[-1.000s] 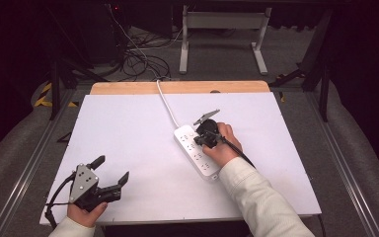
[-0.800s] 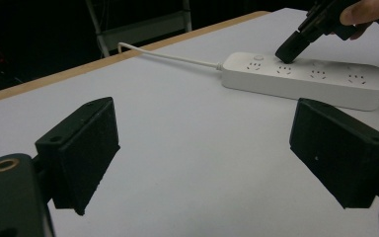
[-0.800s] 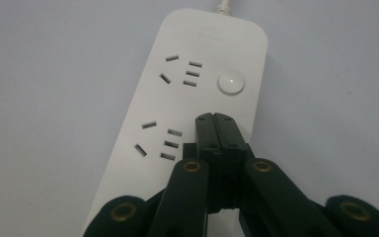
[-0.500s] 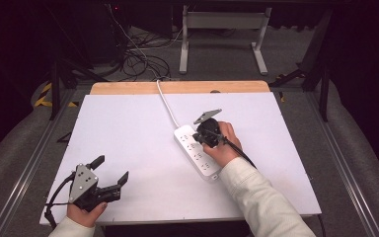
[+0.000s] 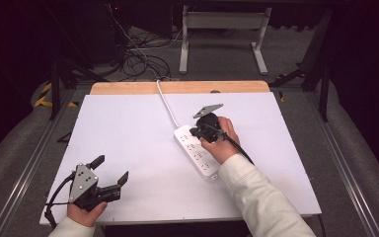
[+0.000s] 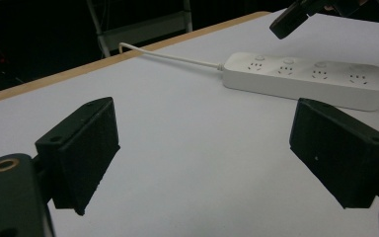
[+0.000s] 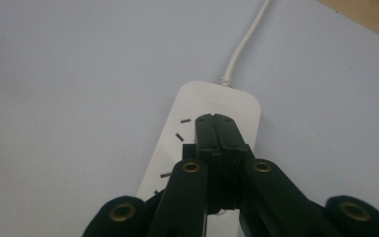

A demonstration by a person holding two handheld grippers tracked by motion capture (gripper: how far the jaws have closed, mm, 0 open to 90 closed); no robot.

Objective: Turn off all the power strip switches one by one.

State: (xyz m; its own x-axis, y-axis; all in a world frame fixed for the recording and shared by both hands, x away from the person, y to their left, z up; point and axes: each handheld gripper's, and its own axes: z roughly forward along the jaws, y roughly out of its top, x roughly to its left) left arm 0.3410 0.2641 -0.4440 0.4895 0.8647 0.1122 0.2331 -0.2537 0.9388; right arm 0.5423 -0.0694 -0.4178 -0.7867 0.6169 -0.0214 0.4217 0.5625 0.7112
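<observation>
Lying slantwise near the middle of a white table, a white power strip trails its cord toward the far wooden edge. The right gripper, jaws pressed together with nothing between them, sits over the strip's cord end. At the near left corner, the left gripper rests with jaws spread wide, well apart from the strip.

1. Power strip: white, long, flat on the white table, lying diagonally right of centre.
2. Its sockets face up in a row, a round button beside each.
3. Cord: white, runs from its far end over the table's far edge.
</observation>
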